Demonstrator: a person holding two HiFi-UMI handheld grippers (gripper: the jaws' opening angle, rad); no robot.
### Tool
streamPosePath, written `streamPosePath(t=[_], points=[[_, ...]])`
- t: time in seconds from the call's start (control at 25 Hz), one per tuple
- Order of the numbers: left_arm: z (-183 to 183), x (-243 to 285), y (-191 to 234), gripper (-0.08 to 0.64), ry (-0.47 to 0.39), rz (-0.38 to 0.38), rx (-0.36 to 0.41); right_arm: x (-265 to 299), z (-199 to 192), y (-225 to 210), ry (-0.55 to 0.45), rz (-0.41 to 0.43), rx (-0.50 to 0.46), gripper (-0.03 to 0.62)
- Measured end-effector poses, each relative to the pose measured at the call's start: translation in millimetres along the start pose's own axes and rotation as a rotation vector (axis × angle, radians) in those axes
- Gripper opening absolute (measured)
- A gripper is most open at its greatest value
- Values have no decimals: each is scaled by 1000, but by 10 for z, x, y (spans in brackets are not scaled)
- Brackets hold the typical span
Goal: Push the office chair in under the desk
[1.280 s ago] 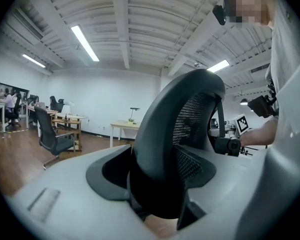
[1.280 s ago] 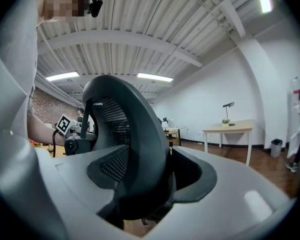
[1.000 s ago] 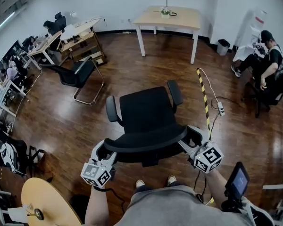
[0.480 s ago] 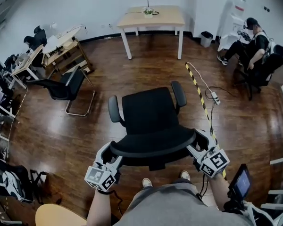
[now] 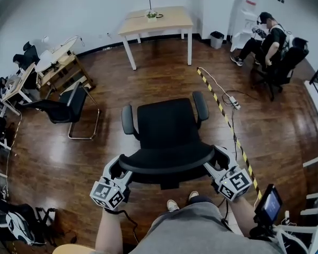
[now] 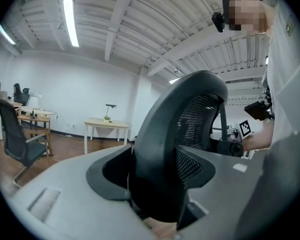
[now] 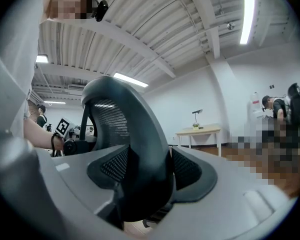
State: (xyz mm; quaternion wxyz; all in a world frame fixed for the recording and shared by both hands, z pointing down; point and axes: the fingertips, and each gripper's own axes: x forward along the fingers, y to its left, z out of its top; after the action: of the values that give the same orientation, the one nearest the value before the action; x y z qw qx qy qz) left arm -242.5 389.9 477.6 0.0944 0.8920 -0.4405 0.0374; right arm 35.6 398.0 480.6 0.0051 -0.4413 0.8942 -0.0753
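The left gripper [image 5: 118, 168] and the right gripper [image 5: 218, 160] each pinch one end of the backrest [image 5: 167, 162] of the office chair [image 5: 167, 125]. The chair stands on open wooden floor [image 5: 148, 83], with the desk [image 5: 156, 20] well beyond its seat.

The office chair [image 5: 167, 128] is black, the desk [image 5: 164, 18] pale wood on white legs, the floor tape [image 5: 211, 89] yellow-and-black striped, the floor [image 5: 148, 83] dark brown.
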Motion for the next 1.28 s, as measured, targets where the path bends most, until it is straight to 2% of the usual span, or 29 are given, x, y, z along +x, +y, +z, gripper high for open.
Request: streamPosePath(t=[0.32, 0.84, 1.28], points=[[3, -36, 146, 253, 20, -25, -3, 39, -4, 156, -8, -30, 0, 261], [102, -4, 180, 250, 41, -35, -10, 104, 25, 161, 10, -43, 13, 258], [111, 151, 425, 250, 25, -60, -4, 331, 59, 89, 14, -67, 17, 258]])
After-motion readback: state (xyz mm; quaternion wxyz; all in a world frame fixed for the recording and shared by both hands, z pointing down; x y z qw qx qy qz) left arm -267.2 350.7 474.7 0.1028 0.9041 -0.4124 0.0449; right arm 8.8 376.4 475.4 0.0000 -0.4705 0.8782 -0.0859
